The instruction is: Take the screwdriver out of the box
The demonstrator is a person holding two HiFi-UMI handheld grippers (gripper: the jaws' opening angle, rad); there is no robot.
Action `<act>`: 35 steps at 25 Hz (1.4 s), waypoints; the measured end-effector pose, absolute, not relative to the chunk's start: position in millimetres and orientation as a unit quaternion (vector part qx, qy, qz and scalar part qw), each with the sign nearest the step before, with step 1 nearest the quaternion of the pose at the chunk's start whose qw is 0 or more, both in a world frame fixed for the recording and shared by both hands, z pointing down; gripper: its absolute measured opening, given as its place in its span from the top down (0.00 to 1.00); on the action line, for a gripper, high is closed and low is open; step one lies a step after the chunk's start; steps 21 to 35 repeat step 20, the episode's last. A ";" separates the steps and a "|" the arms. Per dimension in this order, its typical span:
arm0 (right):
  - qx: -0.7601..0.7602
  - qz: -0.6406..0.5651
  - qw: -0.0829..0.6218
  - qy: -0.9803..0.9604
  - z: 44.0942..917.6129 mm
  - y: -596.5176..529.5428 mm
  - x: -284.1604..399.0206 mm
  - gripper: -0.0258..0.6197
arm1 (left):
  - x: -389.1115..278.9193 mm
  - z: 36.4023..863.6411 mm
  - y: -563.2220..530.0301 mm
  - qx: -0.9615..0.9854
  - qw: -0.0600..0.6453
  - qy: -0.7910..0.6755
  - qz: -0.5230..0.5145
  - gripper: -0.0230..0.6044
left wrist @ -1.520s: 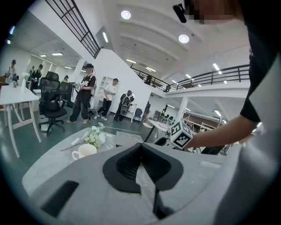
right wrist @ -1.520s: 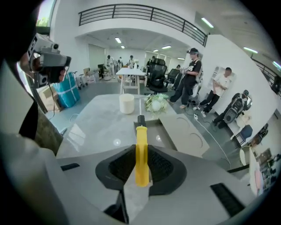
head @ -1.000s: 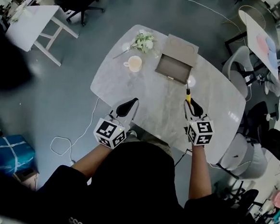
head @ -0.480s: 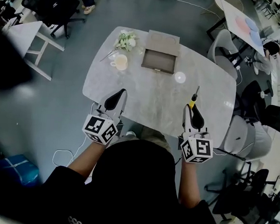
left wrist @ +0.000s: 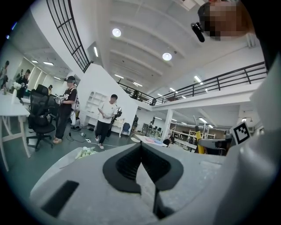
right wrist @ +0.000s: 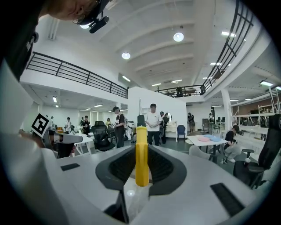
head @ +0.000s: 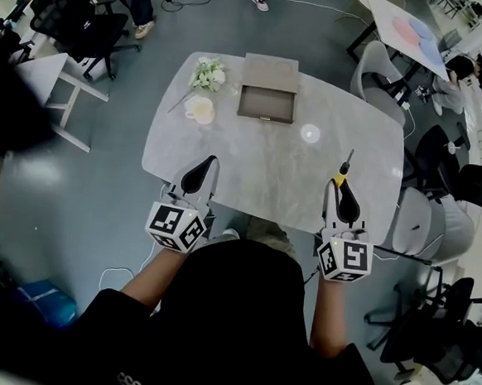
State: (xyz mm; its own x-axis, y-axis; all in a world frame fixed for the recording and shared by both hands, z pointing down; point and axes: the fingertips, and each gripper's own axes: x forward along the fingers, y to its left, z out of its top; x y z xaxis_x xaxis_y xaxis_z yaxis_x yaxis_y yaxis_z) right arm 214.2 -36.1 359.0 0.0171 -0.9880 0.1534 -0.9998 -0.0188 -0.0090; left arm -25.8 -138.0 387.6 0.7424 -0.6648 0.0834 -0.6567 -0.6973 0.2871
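Observation:
The screwdriver (head: 341,170), with a yellow handle and a thin dark shaft, sticks forward out of my right gripper (head: 339,185), which is shut on the handle and held over the table's near right part. In the right gripper view the yellow handle (right wrist: 141,158) stands upright between the black pads, pointing about level. The open grey box (head: 267,103) lies at the table's far side, well apart from both grippers, and its inside looks bare. My left gripper (head: 202,168) hovers at the near left edge, shut with nothing in it (left wrist: 141,146).
On the marble table (head: 267,173) stand a cream cup (head: 200,109) and a bunch of white flowers (head: 206,73) at the far left, and a small white disc (head: 310,133) right of centre. Chairs (head: 420,235) crowd the table's right side. People stand further off.
My right gripper has drawn back from the box toward the near right of the table and risen, carrying the screwdriver. The left gripper has lifted a little.

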 end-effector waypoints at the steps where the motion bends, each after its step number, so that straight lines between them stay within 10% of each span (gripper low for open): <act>1: 0.711 0.057 0.051 -0.699 358.6 -35.7 213.2 0.83 | -26.3 387.7 -137.9 0.921 0.150 -0.360 -0.013 0.94; 35: 0.700 0.050 0.048 -0.711 354.2 -40.6 201.5 0.83 | -45.3 392.2 -139.3 0.914 0.148 -0.378 -0.010 0.95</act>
